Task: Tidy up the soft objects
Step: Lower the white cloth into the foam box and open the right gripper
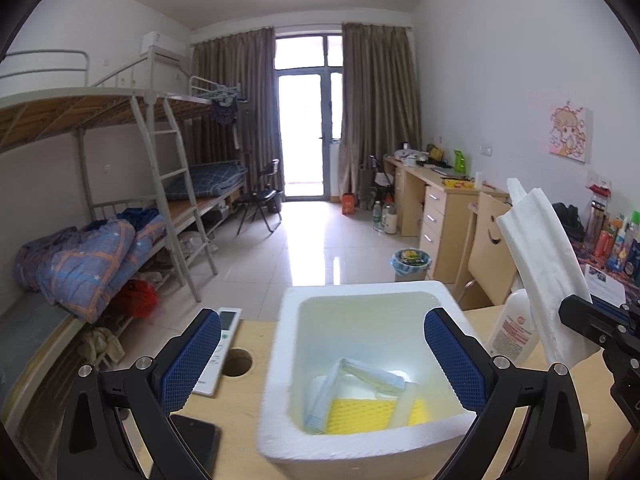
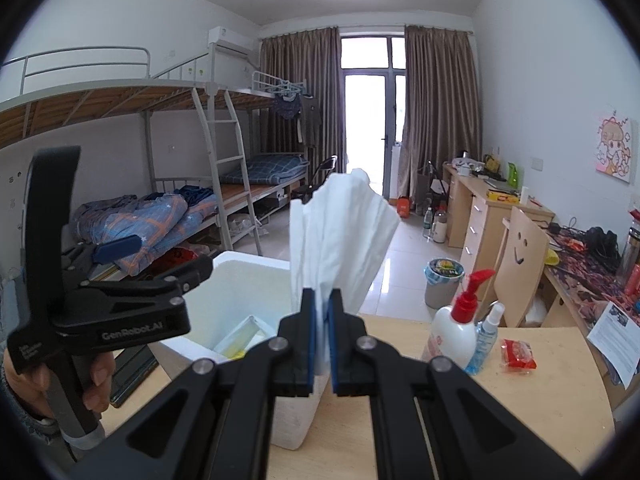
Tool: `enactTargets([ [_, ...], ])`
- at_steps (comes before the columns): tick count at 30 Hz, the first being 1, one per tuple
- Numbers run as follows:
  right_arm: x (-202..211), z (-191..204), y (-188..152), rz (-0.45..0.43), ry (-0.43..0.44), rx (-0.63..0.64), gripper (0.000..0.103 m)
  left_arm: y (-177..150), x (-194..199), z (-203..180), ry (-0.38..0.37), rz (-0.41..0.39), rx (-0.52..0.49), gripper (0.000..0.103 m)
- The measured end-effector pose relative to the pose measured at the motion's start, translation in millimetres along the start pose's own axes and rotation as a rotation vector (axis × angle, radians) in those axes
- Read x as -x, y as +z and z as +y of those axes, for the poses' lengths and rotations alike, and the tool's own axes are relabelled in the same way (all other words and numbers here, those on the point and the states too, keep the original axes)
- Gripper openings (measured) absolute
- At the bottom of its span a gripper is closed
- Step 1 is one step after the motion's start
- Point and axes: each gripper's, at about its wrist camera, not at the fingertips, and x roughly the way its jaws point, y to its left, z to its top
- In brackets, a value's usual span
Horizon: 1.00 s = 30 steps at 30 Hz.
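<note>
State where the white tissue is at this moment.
The white tissue stands upright, clamped in the right gripper, just right of the white foam box and left of the pump bottle.

Two grippers are showing: the left gripper (image 1: 322, 356) and the right gripper (image 2: 322, 338). One white foam box (image 1: 280, 360) is sitting just ahead of them. Two bottles are standing right of the right tool: one pump bottle (image 2: 452, 332), one spray bottle (image 2: 486, 340). One red packet (image 2: 518, 354) is lying beyond.
</note>
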Motion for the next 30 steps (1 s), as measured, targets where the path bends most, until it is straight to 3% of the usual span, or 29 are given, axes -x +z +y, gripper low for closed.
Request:
enactTargets([
  [14,-22.6,35.8,8.0,0.006,0.095,0.059,0.008,-9.4,22.6,44.9,0.12,-0.021,0.055,0.102],
  [30,-49.4,51.2,8.0,0.053,0.127,0.046,0.008,-25.0,41.5,78.3,0.192,-0.034,0.104,0.102],
])
